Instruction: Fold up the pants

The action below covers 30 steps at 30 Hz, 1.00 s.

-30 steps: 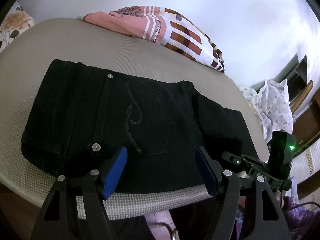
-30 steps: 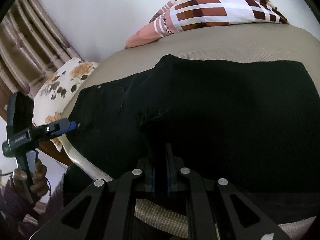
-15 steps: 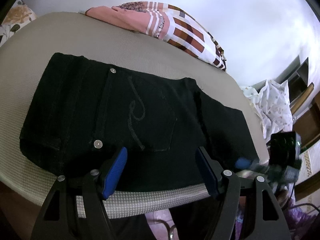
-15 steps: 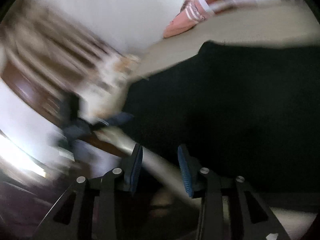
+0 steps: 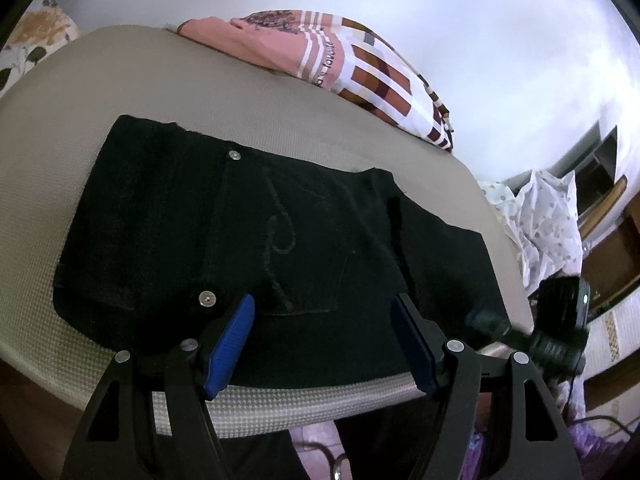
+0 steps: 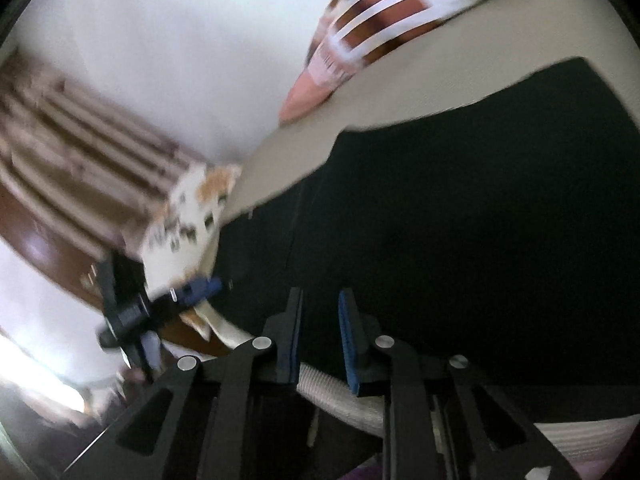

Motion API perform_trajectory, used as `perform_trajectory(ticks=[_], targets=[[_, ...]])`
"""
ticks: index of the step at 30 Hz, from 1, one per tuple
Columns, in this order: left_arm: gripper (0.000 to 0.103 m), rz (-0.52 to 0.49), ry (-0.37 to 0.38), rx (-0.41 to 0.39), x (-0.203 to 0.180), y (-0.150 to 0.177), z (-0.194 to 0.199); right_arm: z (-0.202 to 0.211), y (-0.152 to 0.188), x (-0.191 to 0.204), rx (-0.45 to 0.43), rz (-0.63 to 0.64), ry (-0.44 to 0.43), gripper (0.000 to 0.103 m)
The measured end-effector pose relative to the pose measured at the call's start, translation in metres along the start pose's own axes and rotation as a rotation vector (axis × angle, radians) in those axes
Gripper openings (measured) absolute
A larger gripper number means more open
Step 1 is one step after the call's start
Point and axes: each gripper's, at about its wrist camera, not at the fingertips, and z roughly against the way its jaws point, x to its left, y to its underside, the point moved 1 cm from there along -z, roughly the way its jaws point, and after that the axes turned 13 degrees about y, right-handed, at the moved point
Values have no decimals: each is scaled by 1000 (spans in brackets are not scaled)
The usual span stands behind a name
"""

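The folded black denim pants (image 5: 276, 248) lie flat on a beige woven-textured cushion surface (image 5: 120, 80), near its front edge. The long axis of the bundle runs left to right across the left wrist view. The back-pocket side is up: two silver rivets (image 5: 207, 299) and a curved stitched motif on the pocket are visible. The left end is squared off; the right end steps down to a narrower, thinner layer reaching toward the cushion's right edge.

The left gripper (image 5: 324, 332), black frame with blue finger pads (image 5: 234, 338), sits at the front edge of the pants with its jaws spread wide — nothing between them, pads just over the near hem.

The right gripper (image 6: 320, 340) is motion-blurred in its own view; its blue pads (image 6: 349, 344) stand a narrow gap apart, holding nothing, above the cushion's rounded rim (image 6: 340, 396) with the black fabric (image 6: 460, 240) just beyond. From the left wrist view it appears at the far right, beside the pants' narrow end (a green indicator light shows on its body).

Behind the pants, a pink and brown checked pillow (image 5: 352, 64) rests against the white wall (image 5: 480, 20). A floral pillow (image 6: 192, 208) lies off the cushion's left end.
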Motion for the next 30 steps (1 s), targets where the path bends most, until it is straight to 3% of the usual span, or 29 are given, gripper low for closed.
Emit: perform_trajectory(ticks=[4,6,9,15,23,27,30], targets=[[71,25,-33,3,6,-3,3,-30,23,31,52,218,149,19],[71,15,-71,-2,6,-3,6,-29,19,29,64,195,145,14],[71,-57,-189,-21,-2,-3,11,-20,19,27,18,152,133,18],[71,-215,-355,-44,-20,-3,13,-10,16,42,-85,171,239,18],[81,-301,-430,-52,-33,-2,10,-25,14,29,-38,114,331,20],[82,-317,-449,-47,-36,-1,9,-26,15,35,-34,145,338,34],[83,-329,-467,-42,-38,0,7,-27,17,42,-28,177,328,50]])
